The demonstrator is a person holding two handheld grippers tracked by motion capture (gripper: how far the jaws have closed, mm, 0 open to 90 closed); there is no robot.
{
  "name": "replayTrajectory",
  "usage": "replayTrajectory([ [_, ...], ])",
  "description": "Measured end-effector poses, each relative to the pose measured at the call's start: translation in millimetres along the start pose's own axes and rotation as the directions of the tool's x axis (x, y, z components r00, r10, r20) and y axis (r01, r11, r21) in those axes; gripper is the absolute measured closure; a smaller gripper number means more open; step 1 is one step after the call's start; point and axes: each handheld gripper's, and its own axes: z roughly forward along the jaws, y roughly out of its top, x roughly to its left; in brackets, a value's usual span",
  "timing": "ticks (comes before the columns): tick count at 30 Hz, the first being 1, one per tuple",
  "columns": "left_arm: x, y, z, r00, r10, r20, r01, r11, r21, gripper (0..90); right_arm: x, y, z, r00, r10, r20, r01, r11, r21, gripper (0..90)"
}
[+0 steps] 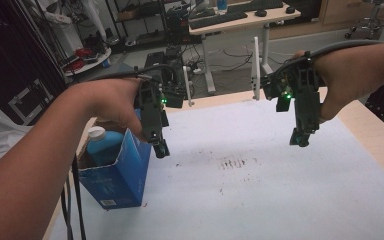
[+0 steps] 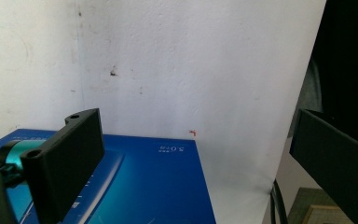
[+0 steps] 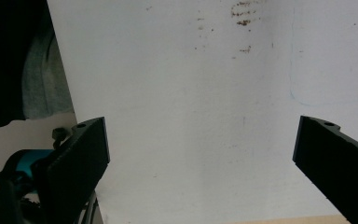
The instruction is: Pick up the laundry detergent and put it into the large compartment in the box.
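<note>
Both grippers, jaws spread and empty: left gripper (image 1: 161, 149) at centre left of the high view, just beside the box; right gripper (image 1: 300, 137) at centre right, over bare table (image 1: 260, 200). Blue carton (image 1: 117, 172), lower left, open-topped, upright (thin card, probably light, crushable); grip one wall edge. Blue bottle (image 1: 100, 147) with white cap inside; likely smooth, so take it at the neck.
</note>
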Motion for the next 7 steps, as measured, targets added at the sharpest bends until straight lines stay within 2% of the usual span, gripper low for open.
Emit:
replayTrajectory([
  [7, 0.4, -4.0, -1.2, 0.9999, -0.011, -0.007, 0.011, 0.9999, 0.007, 3.0, 1.7, 1.2, -1.5, 1.0, 0.0, 0.003, 0.0, 1.0, -0.001, 2.8],
])
